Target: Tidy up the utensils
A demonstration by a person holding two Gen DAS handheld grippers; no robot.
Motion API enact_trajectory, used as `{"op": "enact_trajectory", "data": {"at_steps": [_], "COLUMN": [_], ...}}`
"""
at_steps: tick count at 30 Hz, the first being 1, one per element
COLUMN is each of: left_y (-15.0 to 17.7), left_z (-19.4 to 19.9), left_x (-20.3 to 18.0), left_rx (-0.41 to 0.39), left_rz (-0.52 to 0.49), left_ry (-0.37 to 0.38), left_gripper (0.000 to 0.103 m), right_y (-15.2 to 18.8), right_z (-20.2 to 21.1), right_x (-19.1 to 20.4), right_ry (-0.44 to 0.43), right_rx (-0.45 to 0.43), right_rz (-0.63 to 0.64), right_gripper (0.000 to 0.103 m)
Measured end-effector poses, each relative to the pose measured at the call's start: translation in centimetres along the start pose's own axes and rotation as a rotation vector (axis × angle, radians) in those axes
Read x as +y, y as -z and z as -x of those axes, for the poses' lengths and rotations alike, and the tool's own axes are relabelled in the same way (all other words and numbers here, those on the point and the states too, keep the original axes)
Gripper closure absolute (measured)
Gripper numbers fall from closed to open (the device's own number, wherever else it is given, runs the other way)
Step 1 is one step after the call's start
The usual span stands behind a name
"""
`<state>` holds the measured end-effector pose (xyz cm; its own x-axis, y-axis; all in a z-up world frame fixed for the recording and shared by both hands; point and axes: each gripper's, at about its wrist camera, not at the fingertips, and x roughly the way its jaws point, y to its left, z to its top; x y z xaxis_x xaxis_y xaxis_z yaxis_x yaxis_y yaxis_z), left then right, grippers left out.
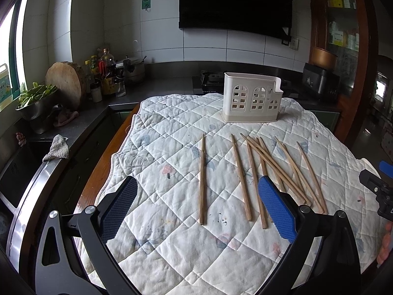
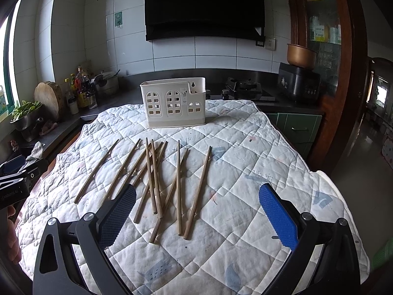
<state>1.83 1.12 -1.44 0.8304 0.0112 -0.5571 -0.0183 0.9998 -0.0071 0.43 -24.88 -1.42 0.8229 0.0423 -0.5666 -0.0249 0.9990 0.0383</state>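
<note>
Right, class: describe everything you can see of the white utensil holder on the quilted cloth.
The white utensil holder looks like moulded plastic, a rectangular caddy open at the top. Its front wall has three arched, window-like cut-out panels with small square holes, the right arch shorter where the rim steps down. A keyhole hanging slot shows on the taller back wall. A slightly darker base band runs round the bottom. It stands upright at the far end of the quilted cloth, nothing visible inside. The chopsticks lie nearer, apart from it.

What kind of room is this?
Most likely a home kitchen: a gas stove sits on the dark counter under a black range hood, and oil and sauce bottles stand beside a round wooden chopping block.
</note>
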Motion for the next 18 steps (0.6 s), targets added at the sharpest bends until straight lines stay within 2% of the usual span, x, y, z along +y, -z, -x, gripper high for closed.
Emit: {"op": "enact_trajectory", "data": {"at_steps": [10, 12, 14, 18], "left_y": [0.5, 0.6, 0.7, 1.0], "left_z": [-2.6, -3.4, -4.5, -6.5], "left_x": [-0.3, -0.1, 0.3, 1.0], "left_rx": [0.048, 0.074, 0.106, 0.156], "left_rz": [-0.043, -0.041, -0.019, 0.012], "left_ry": [-0.020, -0.008, 0.015, 0.046], "left_gripper": [0.007, 0.024, 0.026, 0.042], "right_y": [0.5, 0.6, 0.7, 0.7], "right_z": [-1.9, -2.3, -2.7, -3.7], "right_x": [-1.2, -1.4, -1.7, -1.8], "right_ry": [-0.003, -0.005, -0.006, -0.007], "right_rx": [0.032, 0.041, 0.051, 0.074], "right_rz": [-0.020, -0.026, -0.031, -0.033], "right_gripper": [0.006, 0.006, 0.006, 0.007]}}
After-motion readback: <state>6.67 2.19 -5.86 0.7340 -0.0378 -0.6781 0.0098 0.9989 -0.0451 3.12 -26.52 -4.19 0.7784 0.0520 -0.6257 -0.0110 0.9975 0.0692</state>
